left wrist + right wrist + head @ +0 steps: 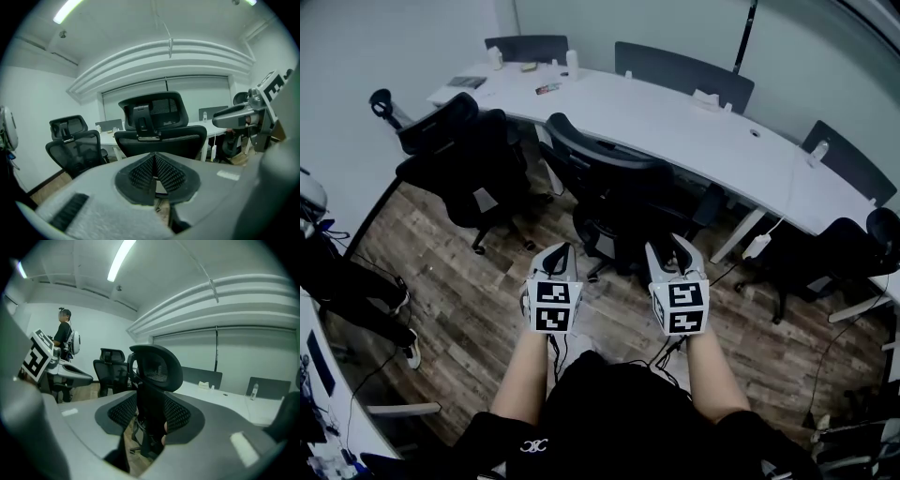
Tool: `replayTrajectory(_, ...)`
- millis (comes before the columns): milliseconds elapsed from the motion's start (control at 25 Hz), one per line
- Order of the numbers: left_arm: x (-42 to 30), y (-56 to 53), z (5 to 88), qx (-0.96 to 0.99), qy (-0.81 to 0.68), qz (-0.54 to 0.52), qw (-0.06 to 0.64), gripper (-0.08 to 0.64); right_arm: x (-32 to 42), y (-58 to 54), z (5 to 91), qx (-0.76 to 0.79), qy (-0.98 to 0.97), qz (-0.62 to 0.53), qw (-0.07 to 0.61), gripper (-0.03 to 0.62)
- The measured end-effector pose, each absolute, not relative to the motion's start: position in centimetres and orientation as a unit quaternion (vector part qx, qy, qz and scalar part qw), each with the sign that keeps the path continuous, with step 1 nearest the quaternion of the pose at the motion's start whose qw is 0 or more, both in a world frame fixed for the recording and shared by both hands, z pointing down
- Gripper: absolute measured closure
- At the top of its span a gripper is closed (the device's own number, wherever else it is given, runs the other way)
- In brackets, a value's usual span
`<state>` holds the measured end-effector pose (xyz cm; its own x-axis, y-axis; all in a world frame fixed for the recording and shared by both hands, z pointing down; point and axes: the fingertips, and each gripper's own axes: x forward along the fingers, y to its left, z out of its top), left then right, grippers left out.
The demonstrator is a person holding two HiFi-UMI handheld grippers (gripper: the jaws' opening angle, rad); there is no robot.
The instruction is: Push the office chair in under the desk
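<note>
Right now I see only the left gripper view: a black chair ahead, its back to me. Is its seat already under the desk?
Observer: Not fully; in the head view the office chair has seat and base out on the floor, before the desk edge.
Operator: Is the other gripper open?
Observer: Yes, the right gripper has its jaws apart, gripping nothing.
Operator: Anybody near?
Observer: A person stands at our left.

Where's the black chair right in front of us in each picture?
Head view: the black chair is in the middle, its back toward us, with the white desk beyond it.
Left gripper view: chair in the centre, seen from behind; desk behind it.
Right gripper view: chair in the centre, seen side-on; desk to its right.
Shared landmark: the white desk.
</note>
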<state>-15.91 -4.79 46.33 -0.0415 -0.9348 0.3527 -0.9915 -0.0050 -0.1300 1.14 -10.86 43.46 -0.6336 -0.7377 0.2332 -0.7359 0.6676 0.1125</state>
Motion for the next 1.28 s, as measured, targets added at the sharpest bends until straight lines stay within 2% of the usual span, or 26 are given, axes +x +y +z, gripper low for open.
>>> replayTrajectory(240,-21.3,-10.8,45.7,0.703,-0.675,0.226,0.001,0.542,0.5,-15.7,44.1,0.408,-0.894,-0.039,0.179,0.394)
replayTrajectory(400,-24.4,-15.2,45.0,0.727,-0.613,0.295,-0.090,0.481,1.0,-18.2,44.8,0.406,-0.884,-0.056,0.226,0.372)
replayTrajectory(640,-29.1,-22.4,46.1,0.739,-0.513,0.399,-0.178,0.322,1.5,-20.6,47.2,0.410,-0.852,-0.085,0.313,0.343)
replayTrajectory(840,-32.1,-27.5,49.0,0.704,-0.447,0.492,-0.250,0.293,0.7,-21.4,49.7,0.429,-0.807,-0.125,0.386,0.309)
replayTrajectory(1080,-32.8,-30.9,50.5,0.701,-0.424,0.511,-0.259,0.282,0.0,-22.8,50.3,0.452,-0.772,-0.166,0.415,0.299)
replayTrajectory(1160,-32.3,-31.4,51.0,0.702,-0.420,0.514,-0.258,0.288,0.1,-23.3,50.1,0.463,-0.764,-0.172,0.415,0.327)
replayTrajectory(1280,-31.5,-31.7,51.1,0.705,-0.422,0.508,-0.257,0.295,0.7,-23.7,50.0,0.469,-0.755,-0.183,0.421,0.336)
